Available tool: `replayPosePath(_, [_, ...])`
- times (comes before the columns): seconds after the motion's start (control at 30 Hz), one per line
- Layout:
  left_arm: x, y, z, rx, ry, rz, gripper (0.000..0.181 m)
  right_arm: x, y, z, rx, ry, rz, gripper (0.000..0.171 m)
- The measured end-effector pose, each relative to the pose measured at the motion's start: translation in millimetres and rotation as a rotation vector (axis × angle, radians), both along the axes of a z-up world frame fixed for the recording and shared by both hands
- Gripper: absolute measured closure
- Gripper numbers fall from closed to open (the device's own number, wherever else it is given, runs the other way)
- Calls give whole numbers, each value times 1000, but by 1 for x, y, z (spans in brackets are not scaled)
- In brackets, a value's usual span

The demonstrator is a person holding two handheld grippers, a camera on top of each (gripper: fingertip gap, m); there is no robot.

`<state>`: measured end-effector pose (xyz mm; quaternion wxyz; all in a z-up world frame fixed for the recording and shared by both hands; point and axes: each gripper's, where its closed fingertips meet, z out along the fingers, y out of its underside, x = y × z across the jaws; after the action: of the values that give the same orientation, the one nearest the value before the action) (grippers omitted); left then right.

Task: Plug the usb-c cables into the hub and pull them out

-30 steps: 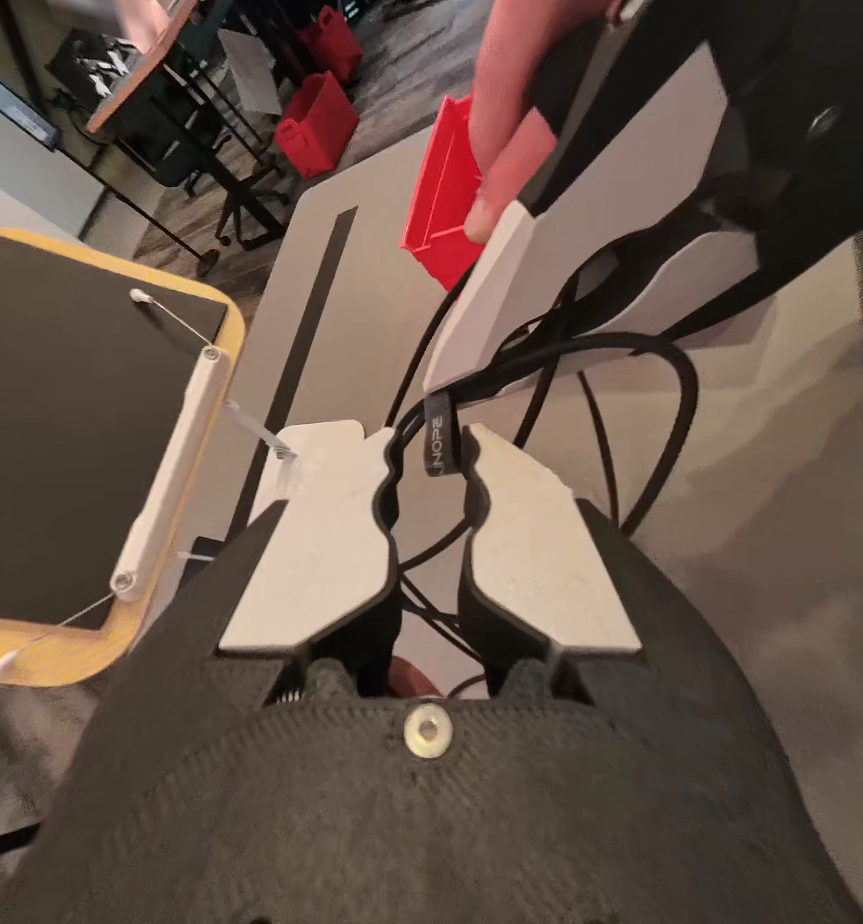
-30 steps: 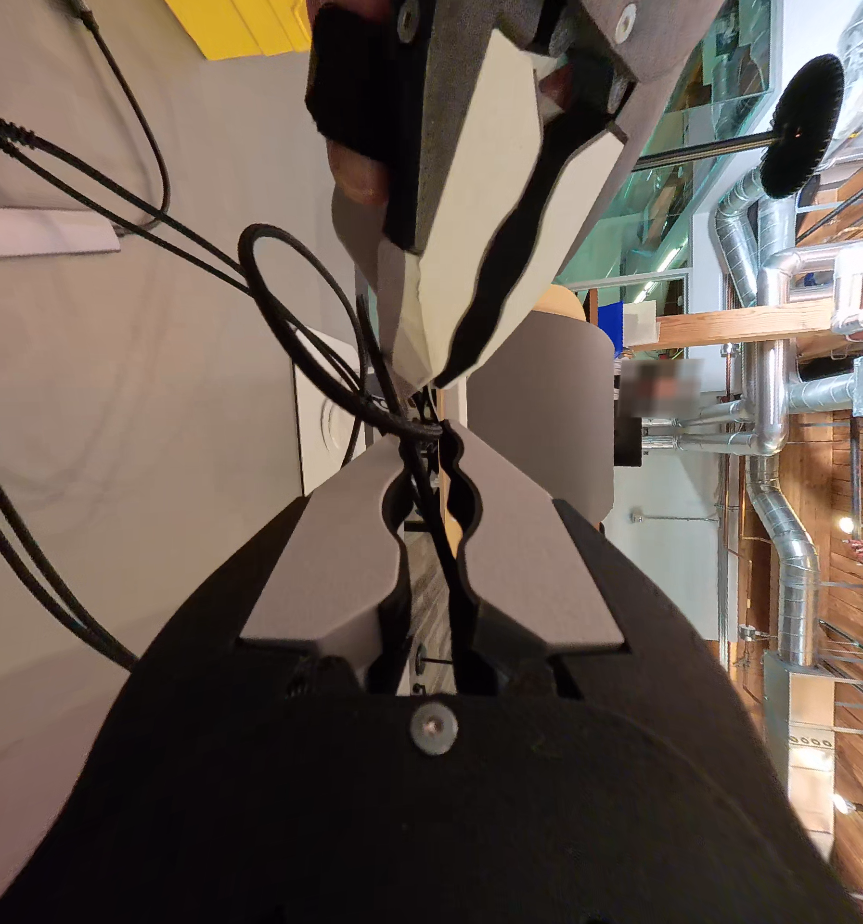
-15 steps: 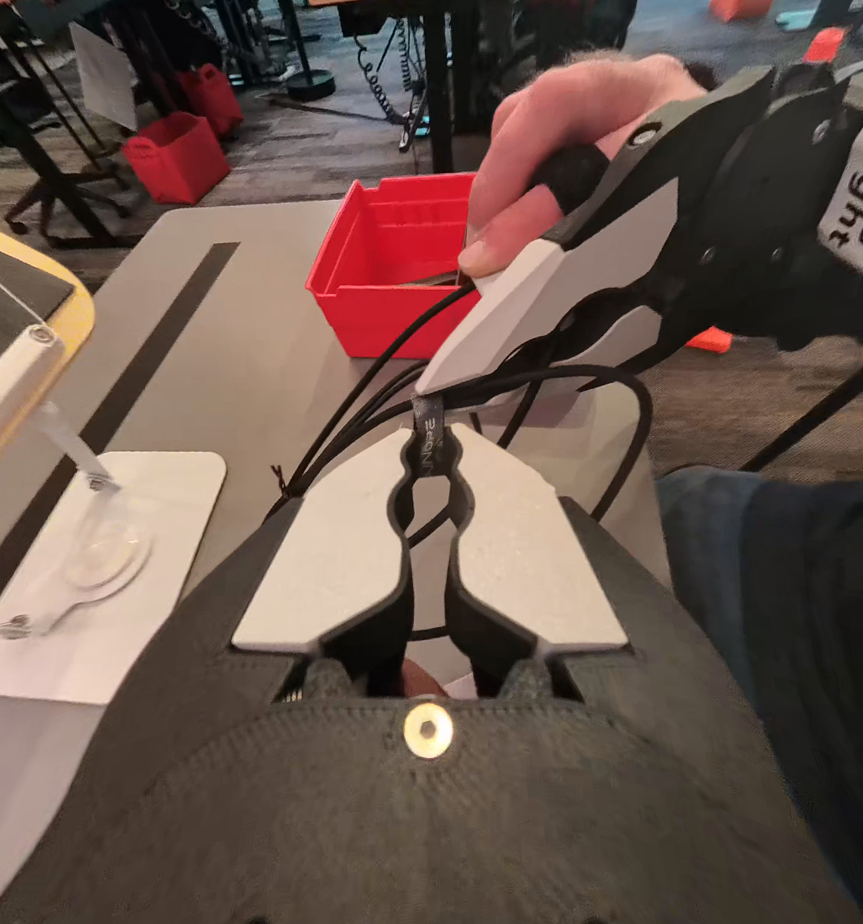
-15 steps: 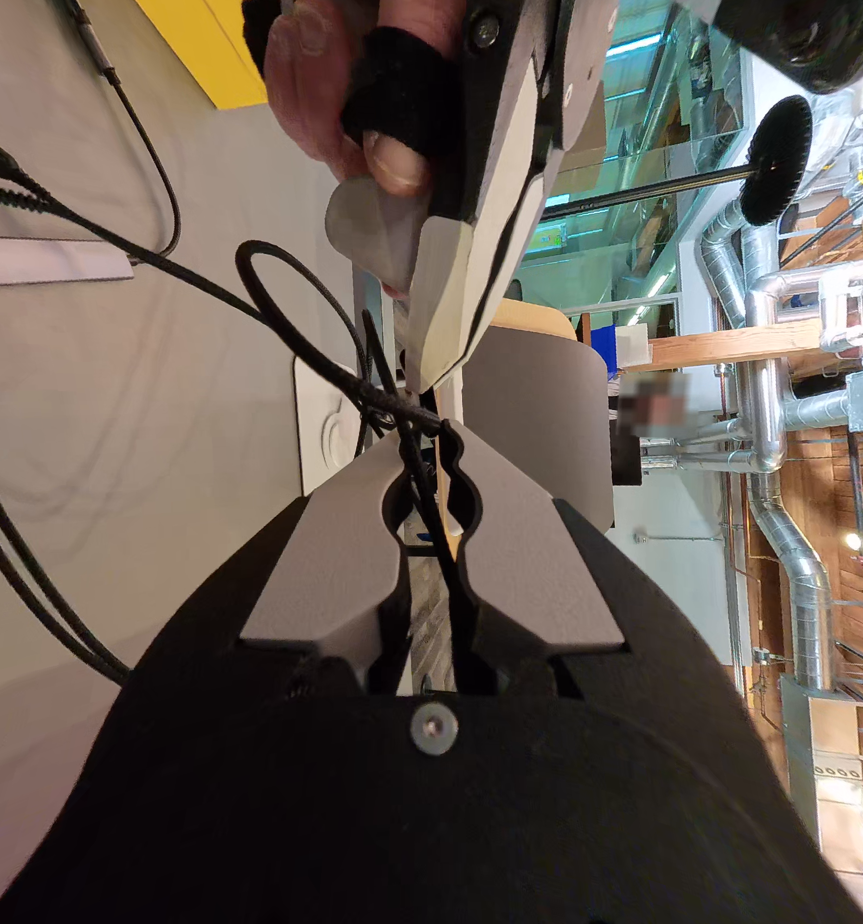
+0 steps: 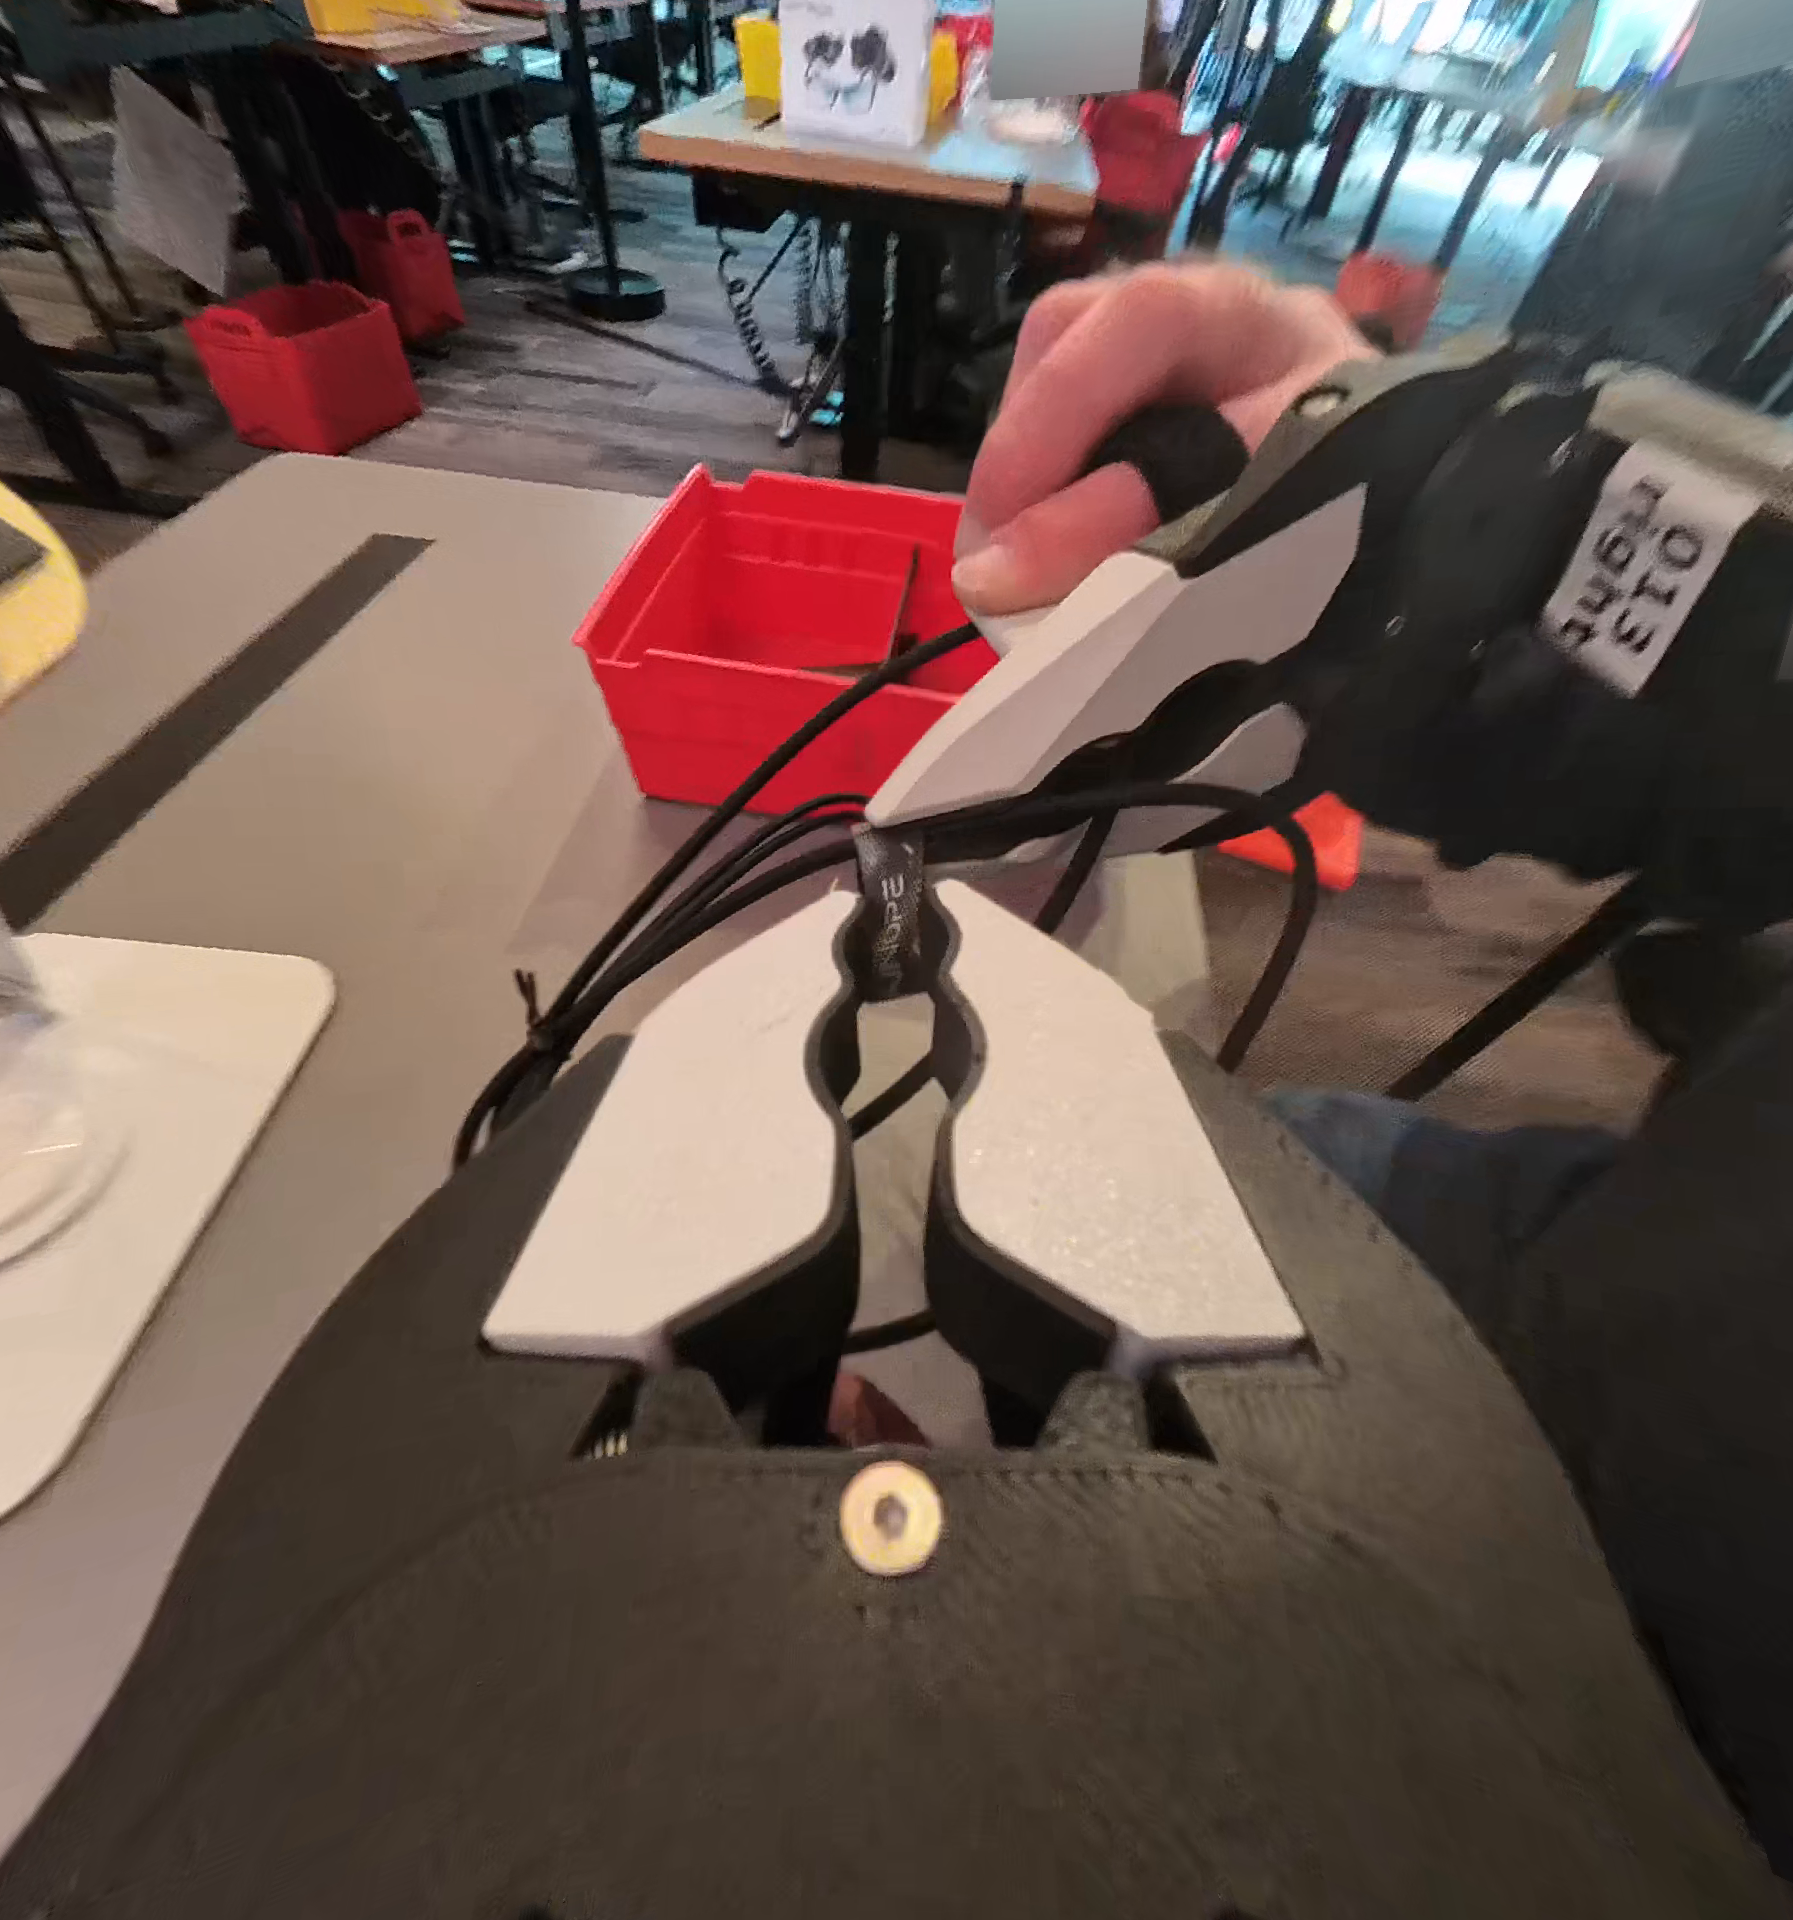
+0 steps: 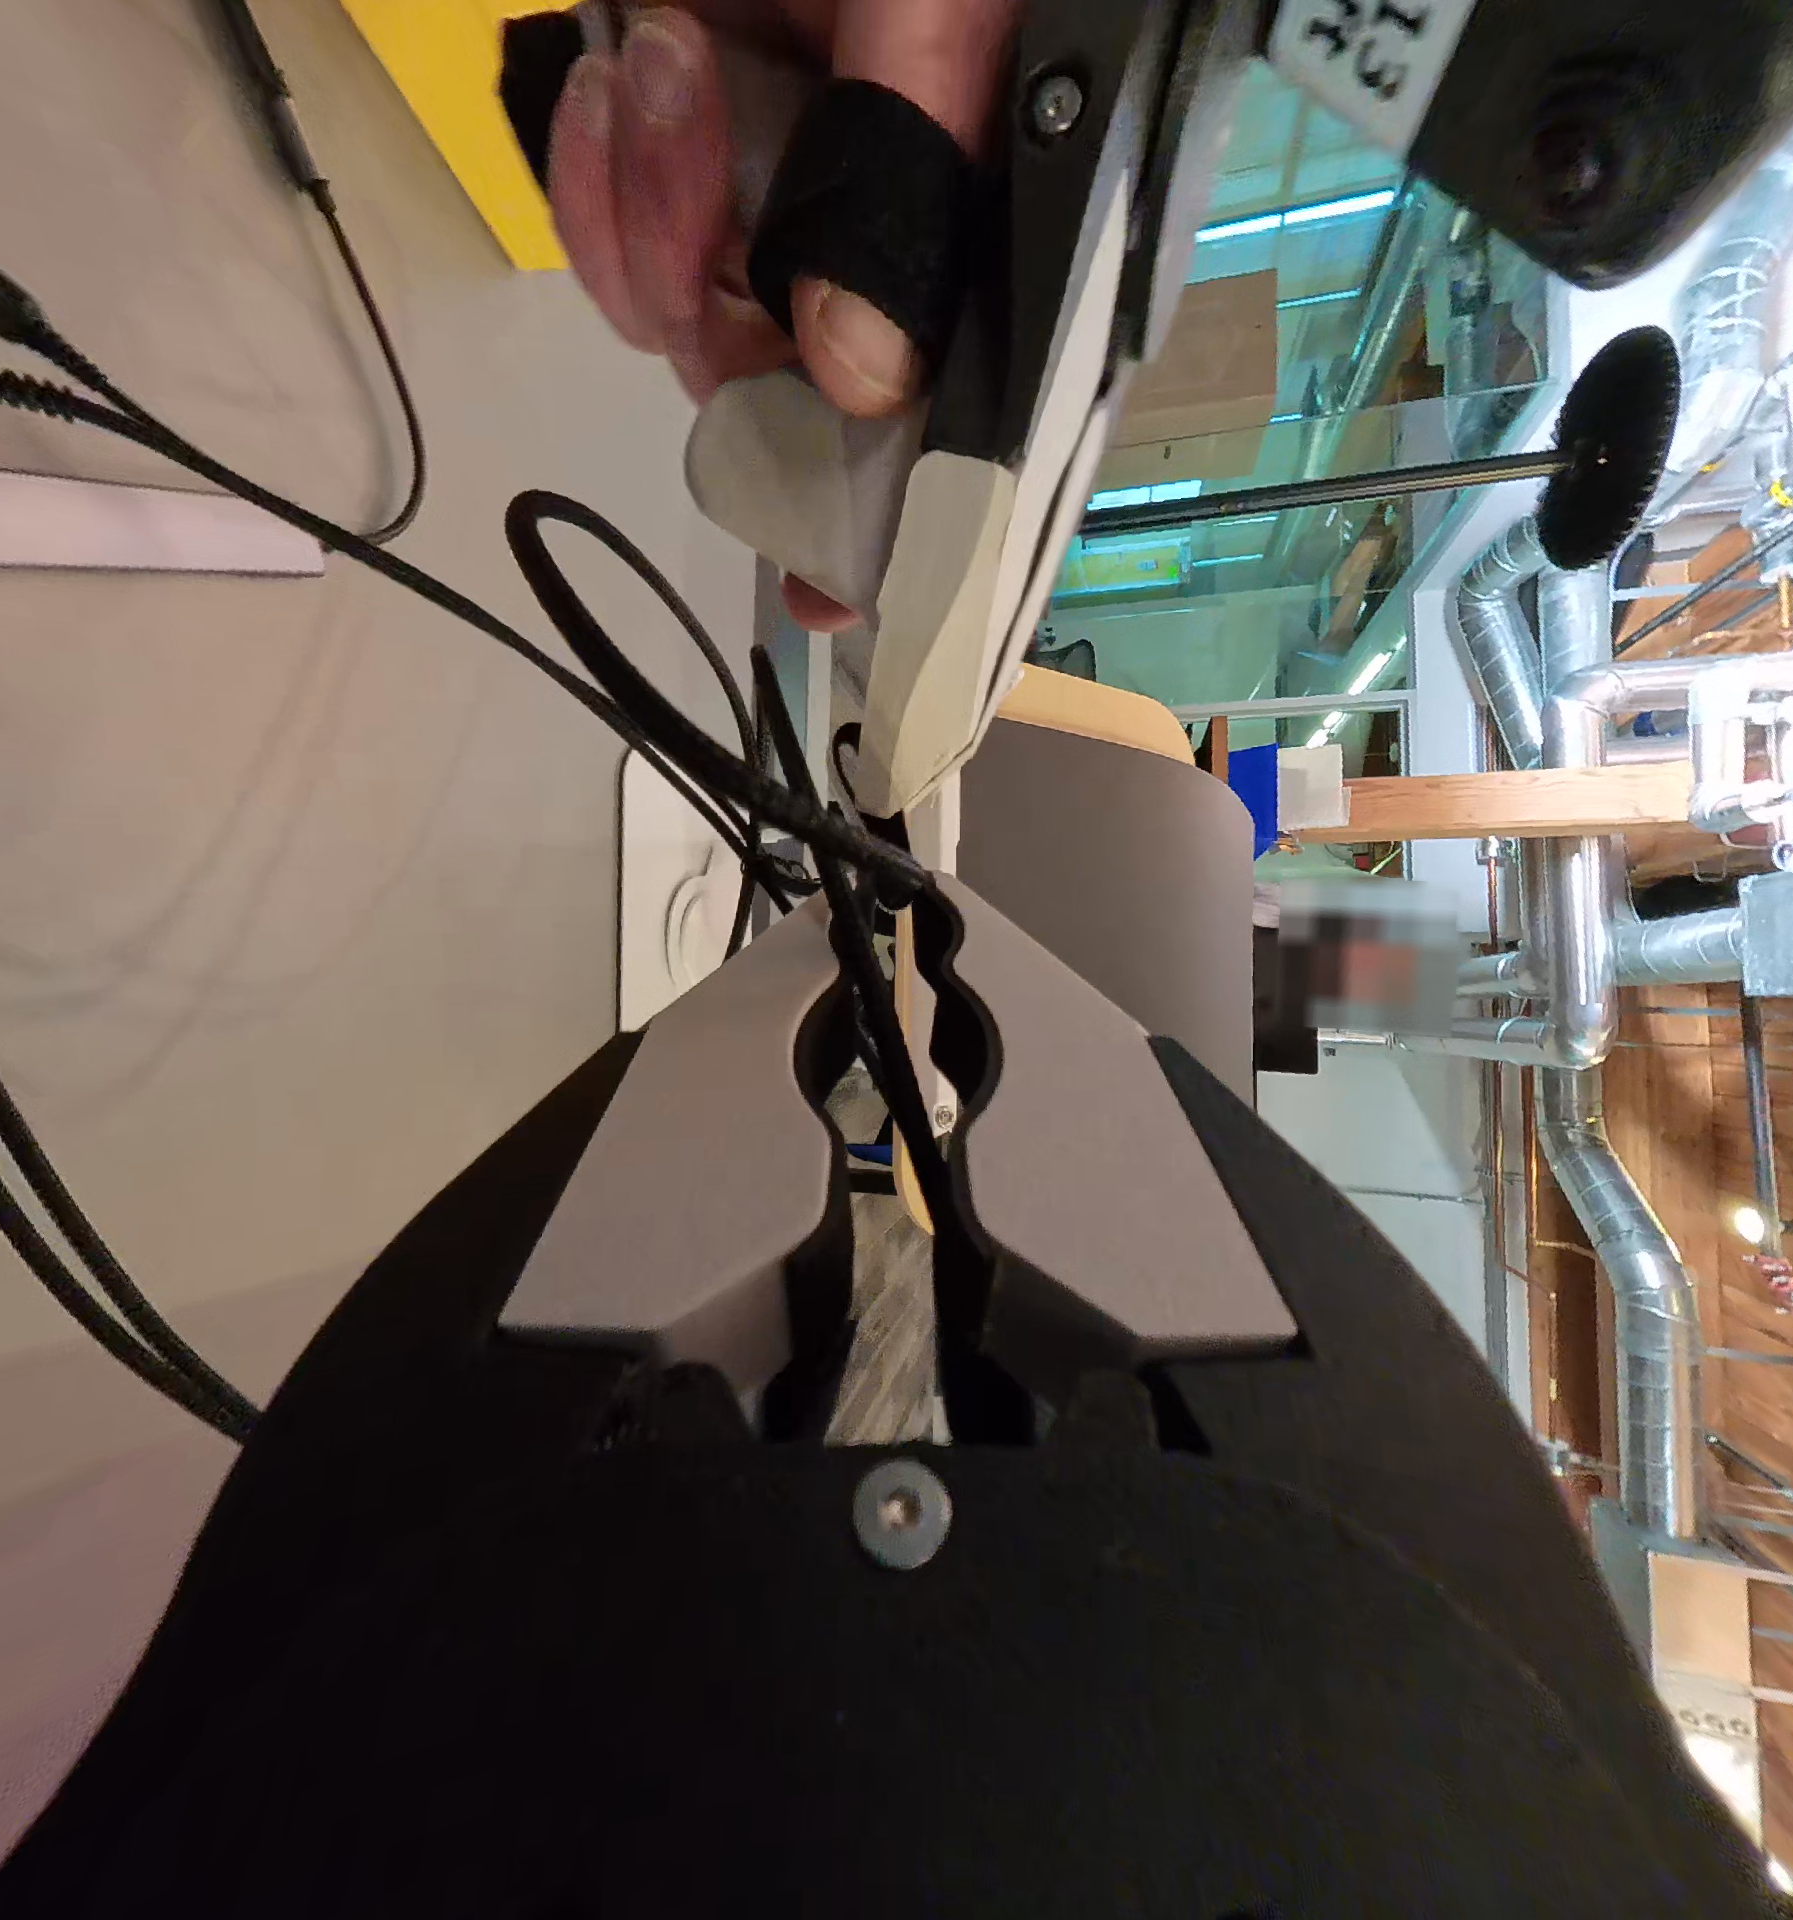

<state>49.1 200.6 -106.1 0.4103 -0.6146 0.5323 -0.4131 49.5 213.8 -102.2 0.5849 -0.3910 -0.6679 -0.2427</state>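
Cables, black and bundled, hang in the air between your two grippers, above the grey table. In the left wrist view, your left gripper has its jaws together at the tips, clamped on the black fabric strap that binds the bundle; the strap's long axis runs from 6 to 12 o'clock, straight up out of the tips. Your right gripper comes in from 2 o'clock and meets the bundle just above the strap, its tips touching the cables where the strap wraps them. In the right wrist view, your right gripper looks closed on a cable or the knot of cables, though the crossing strands make it hard to tell which strand is actually pinched. From there the left gripper comes down from 12 o'clock, almost tip to tip.

The strands fan away toward 10 o'clock in the left wrist view, and a loop droops toward 4 o'clock. A red bin sits on the table at 12 o'clock, beyond the bundle. No hub and no plug end is visible in either view. Both grippers are equally near; the strap is what must come free first.
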Motion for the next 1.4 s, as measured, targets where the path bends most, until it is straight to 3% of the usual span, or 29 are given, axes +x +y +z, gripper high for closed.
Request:
replayPosePath(0.53, [2,8,-4,634,316,144,181,3,2,-3,-33,-47,-45,167])
replayPosePath(0.7, [1,13,21,502,105,263,181,0,2,18,-43,209,-87,167])
replayPosePath(0.97, [-3,5,39,268,-137,280,181,-3,-7,36,-270,657,-34,168])
replayPosePath(1.17, [-6,0,47,210,-249,325,181,-6,-12,42,-191,679,-65,168])
replayPosePath(1.27, [-8,-1,50,153,-300,330,181,-5,-12,43,-303,754,-35,168])
replayPosePath(1.4, [-23,11,63,69,-409,387,181,-2,-18,44,-275,759,-47,168])
